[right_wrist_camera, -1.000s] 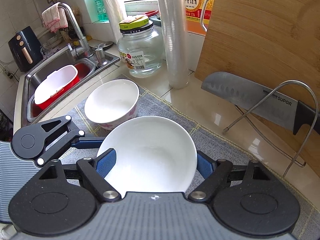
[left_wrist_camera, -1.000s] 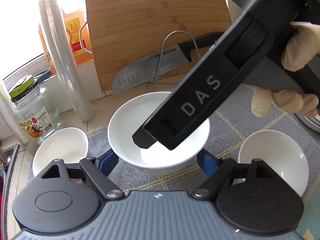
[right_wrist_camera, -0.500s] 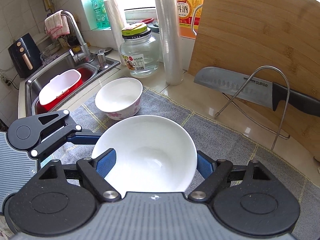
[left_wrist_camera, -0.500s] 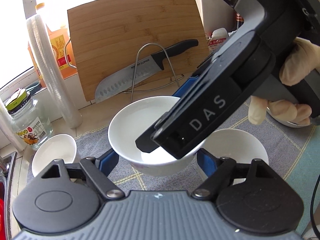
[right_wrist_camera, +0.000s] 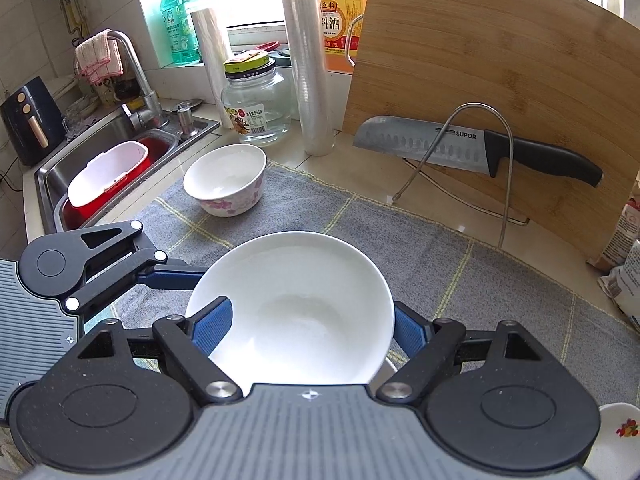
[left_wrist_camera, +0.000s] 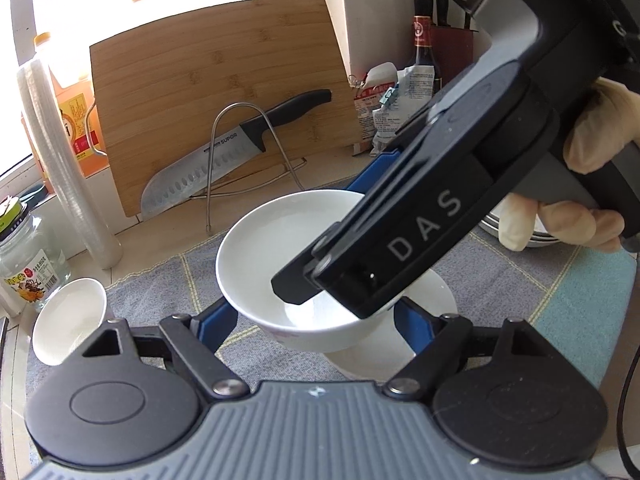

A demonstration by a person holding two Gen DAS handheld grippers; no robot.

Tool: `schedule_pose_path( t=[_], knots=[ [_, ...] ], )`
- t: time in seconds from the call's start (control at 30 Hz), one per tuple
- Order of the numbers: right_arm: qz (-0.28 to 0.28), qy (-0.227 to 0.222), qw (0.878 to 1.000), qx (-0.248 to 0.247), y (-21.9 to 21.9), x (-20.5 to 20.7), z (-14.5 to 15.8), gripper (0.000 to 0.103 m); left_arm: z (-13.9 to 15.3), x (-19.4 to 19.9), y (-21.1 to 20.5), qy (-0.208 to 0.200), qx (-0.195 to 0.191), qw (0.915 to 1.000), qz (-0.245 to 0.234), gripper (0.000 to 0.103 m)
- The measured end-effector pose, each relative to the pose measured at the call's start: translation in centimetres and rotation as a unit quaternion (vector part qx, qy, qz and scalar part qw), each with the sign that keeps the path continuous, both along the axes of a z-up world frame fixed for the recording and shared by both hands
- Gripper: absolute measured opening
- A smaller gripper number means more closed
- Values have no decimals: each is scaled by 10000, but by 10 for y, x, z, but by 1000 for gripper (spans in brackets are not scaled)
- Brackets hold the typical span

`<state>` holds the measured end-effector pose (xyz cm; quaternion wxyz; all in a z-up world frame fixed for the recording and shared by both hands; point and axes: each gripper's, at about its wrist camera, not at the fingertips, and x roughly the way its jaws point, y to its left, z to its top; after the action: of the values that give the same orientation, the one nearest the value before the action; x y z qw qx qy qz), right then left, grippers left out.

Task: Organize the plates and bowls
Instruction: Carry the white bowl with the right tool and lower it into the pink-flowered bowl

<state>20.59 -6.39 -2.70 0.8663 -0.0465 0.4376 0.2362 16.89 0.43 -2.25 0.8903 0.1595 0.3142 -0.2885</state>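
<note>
held clear of the grey mat (right_wrist_camera: 460,280): white bowl (right_wrist_camera: 296,308), carried between both tools above a second white bowl (left_wrist_camera: 376,356) resting on the mat. right gripper (right_wrist_camera: 308,328) pinching the bowl, one blue pad inside the rim, the other outside. left gripper (left_wrist_camera: 316,324) with jaws spread to either side of the bowl's outer wall; contact there impossible to judge. probably glazed ceramic: stiff, smooth, slippery under rubber pads, moderately heavy, prone to chipping if knocked against the bowl below. best taken by the rim wall, pad inside and pad outside, kept level. small flowered bowl (right_wrist_camera: 224,180) well apart, near the sink (right_wrist_camera: 48,176). knife (right_wrist_camera: 472,148) on its wire stand at the back of the worktop (right_wrist_camera: 372,200), against the cutting board (right_wrist_camera: 500,60).
</note>
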Motion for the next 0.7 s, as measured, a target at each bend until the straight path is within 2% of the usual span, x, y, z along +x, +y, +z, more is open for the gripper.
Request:
schedule_pose_path(
  t=[0.4,0.7],
  knots=[
    [-343,69,9993,-116,-16,-22,-5,89,-6,-9,-15,165,-18,9992,-365,85],
    [-392,196,9990,-77,-18,-25,-18,89,-16,-4,-20,397,69,9984,-384,85]
  ],
)
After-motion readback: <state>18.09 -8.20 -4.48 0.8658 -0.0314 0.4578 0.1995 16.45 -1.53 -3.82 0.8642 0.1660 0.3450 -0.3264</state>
